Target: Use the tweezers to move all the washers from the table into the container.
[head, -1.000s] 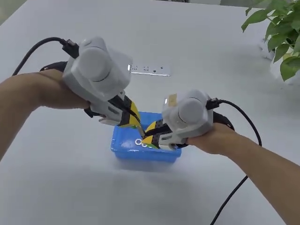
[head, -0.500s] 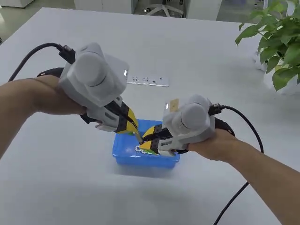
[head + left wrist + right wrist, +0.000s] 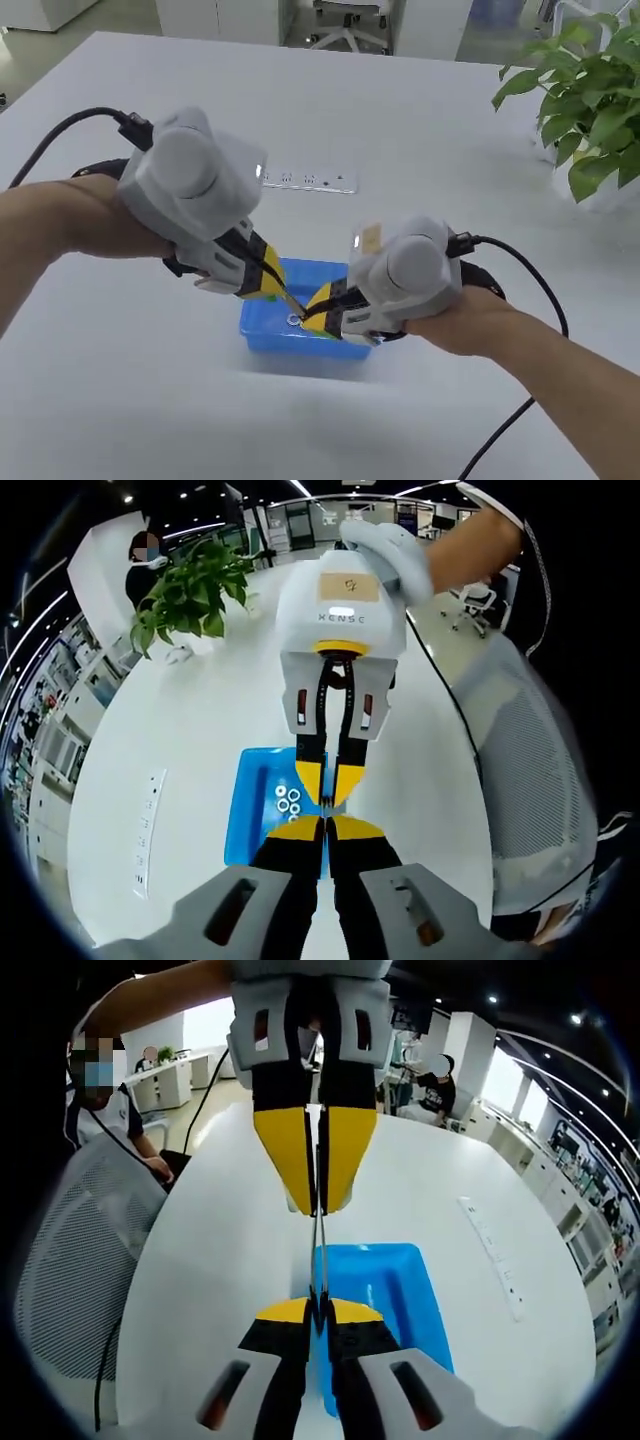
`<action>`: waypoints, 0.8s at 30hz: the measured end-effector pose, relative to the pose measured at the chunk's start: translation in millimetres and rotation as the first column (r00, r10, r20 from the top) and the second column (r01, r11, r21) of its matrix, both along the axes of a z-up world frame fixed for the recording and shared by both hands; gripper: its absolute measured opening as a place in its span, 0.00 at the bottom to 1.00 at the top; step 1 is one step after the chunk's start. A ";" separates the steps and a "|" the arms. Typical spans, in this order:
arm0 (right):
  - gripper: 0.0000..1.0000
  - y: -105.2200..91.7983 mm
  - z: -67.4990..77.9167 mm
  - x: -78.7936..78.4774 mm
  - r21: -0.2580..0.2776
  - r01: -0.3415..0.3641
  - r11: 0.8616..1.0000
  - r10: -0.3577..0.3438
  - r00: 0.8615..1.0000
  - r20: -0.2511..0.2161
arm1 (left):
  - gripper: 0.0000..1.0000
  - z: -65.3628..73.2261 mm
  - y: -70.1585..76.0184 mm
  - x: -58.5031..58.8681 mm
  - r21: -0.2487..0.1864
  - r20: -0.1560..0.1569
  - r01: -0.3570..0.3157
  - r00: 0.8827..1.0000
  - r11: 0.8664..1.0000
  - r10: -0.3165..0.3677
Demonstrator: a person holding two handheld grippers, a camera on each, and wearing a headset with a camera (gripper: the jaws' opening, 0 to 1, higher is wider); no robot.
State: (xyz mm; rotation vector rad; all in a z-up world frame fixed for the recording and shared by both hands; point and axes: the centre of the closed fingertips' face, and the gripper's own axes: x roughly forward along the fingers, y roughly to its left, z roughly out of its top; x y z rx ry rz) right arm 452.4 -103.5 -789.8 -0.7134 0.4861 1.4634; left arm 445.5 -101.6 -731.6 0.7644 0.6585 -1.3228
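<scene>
Tweezers (image 3: 318,1260): thin metal sliver, mostly covered by the gripper bodies in the head view; in the right gripper view it runs straight between the two sets of yellow jaw tips, over one edge of the container
Left gripper (image 3: 326,827): jaws pressed together on one end of the tweezers
Right gripper (image 3: 318,1313): jaws closed on the other end, facing the left gripper tip to tip
Washers (image 3: 288,800): small cluster lying inside the container, near the tweezers; too small to tell whether any is pinched
Container (image 3: 290,346): blue tray on the table, partly covered by both grippers in the head view
Table (image 3: 420,130): white and matte; a white power strip (image 3: 305,181) lies beyond the container, apart from it
Room: open office, potted plant (image 3: 590,90) at the table's far right, mesh chair (image 3: 540,760) beside the table
Count: two grippers, one pair of tweezers, one container, one power strip; four or five washers, exact number unclear
</scene>
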 end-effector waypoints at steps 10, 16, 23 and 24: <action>0.07 -9.1 -7.6 -16.9 -0.051 -0.038 0.998 0.038 0.999 0.012 | 0.06 -19.3 3.4 -17.6 0.010 -0.019 0.003 1.000 1.000 -0.002; 0.06 -13.5 -15.4 -24.7 -0.092 -0.063 0.994 0.066 0.998 0.024 | 0.06 -35.2 5.3 -24.7 0.026 -0.017 0.010 1.000 1.000 -0.009; 0.06 -19.1 -24.8 -33.2 -0.123 -0.081 0.989 0.085 0.996 0.025 | 0.06 -51.6 5.0 -31.6 0.026 -0.025 0.011 1.000 1.000 -0.010; 0.06 -19.6 -26.5 -34.7 -0.129 -0.086 0.988 0.090 0.996 0.025 | 0.06 -54.7 4.6 -33.6 0.029 -0.029 0.013 1.000 0.999 -0.012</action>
